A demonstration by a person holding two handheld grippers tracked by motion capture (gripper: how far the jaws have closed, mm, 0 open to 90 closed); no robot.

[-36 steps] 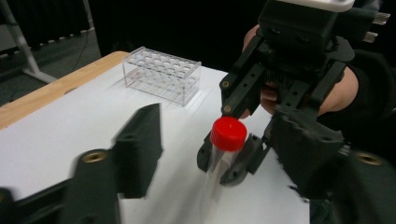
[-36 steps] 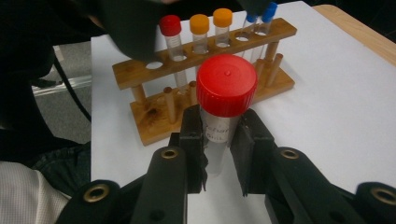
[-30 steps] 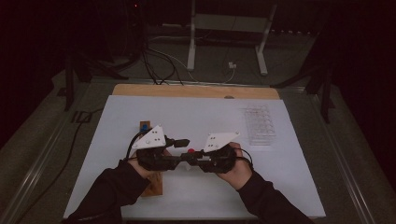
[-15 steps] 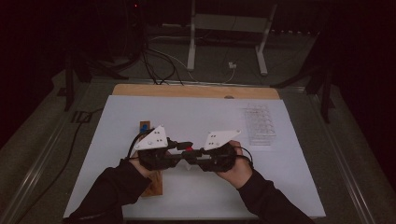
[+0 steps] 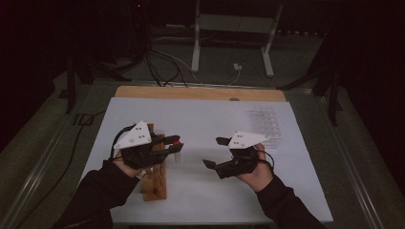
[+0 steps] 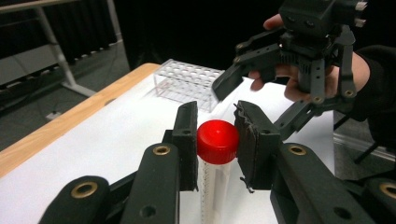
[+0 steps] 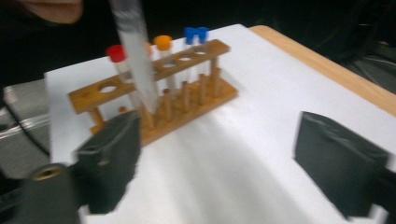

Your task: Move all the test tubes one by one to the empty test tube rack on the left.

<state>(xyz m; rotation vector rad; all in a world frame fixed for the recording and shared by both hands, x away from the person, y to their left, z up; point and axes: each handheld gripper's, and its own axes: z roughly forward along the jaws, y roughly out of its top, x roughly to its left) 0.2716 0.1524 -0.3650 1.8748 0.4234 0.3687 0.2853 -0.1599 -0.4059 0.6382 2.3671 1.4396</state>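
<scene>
Your left gripper point(image 6: 217, 140) is clamped on a red-capped tube point(image 6: 217, 141) — both pads press the sides of the red cap, and the clear graduated body hangs down between the jaws toward the white table sheet point(image 5: 215, 119). In the high view that same gripper point(image 5: 175, 144) sits at the left of the sheet, just over the wooden rack point(image 5: 155, 179), with the cap showing as a red dot at its tip. Seen from your right gripper's camera, the tube point(image 7: 135, 51) hangs tilted in front of the rack point(image 7: 154, 100), its lower end close to the rack's near rail; whether it touches the wood you cannot tell.

Your right gripper point(image 7: 217, 163) has just been opening — its two jaws now stand wide apart with nothing between them, only bare white sheet. In the high view it point(image 5: 216, 152) is held well apart from the left one, pointing toward it across the sheet.

Standing in the rack are other tubes: one with a red cap point(image 7: 116, 52), one with an orange cap point(image 7: 163, 42) and two with blue caps point(image 7: 196, 33). A clear plastic rack point(image 5: 265, 121) lies farther back on the right of the sheet.
</scene>
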